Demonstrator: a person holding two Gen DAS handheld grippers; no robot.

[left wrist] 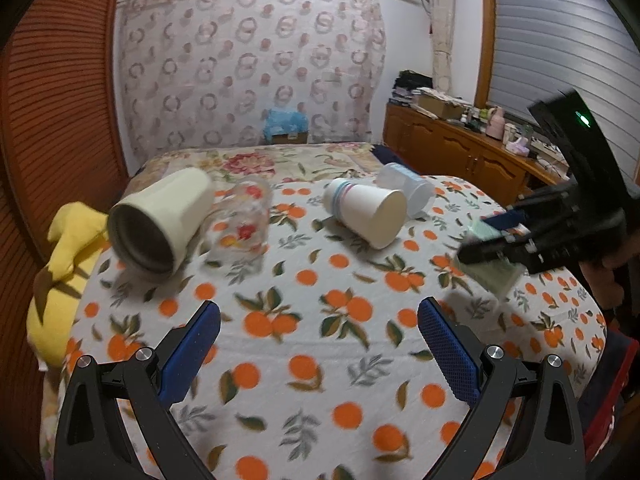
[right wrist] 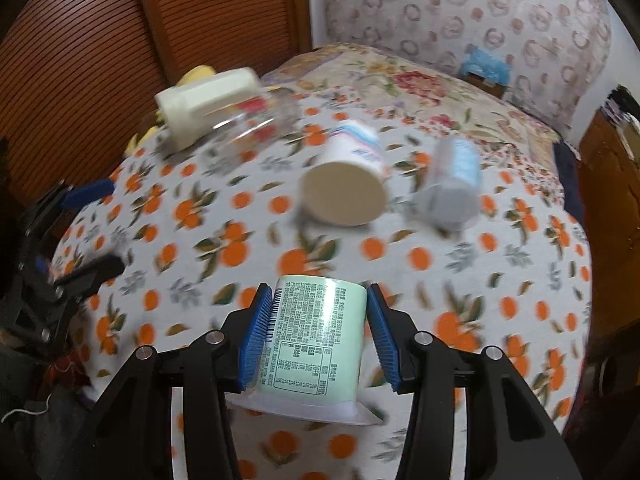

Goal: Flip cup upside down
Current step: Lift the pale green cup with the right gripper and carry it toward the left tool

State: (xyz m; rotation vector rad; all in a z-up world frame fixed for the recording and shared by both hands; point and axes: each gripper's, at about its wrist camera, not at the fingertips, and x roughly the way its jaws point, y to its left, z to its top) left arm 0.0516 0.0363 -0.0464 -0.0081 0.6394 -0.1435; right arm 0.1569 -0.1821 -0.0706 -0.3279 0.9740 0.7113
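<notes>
My right gripper [right wrist: 318, 300] is shut on a pale green yogurt cup [right wrist: 312, 340] with printed text, its rim towards the camera, held above the orange-print cloth. In the left wrist view that cup [left wrist: 490, 264] and the right gripper [left wrist: 474, 242] show blurred at the right. My left gripper [left wrist: 319, 314] is open and empty, low over the cloth. A cream mug [left wrist: 160, 224], a clear glass mug [left wrist: 242, 220], a white paper cup [left wrist: 366, 212] and a translucent plastic cup [left wrist: 408, 188] lie on their sides at the back.
The table under the orange-print cloth [left wrist: 320, 360] ends at the right. A yellow soft toy [left wrist: 60, 264] lies at the left edge by a wooden slatted door [left wrist: 52, 120]. A flowered bed [left wrist: 260, 160] and a wooden cabinet [left wrist: 460, 152] stand behind.
</notes>
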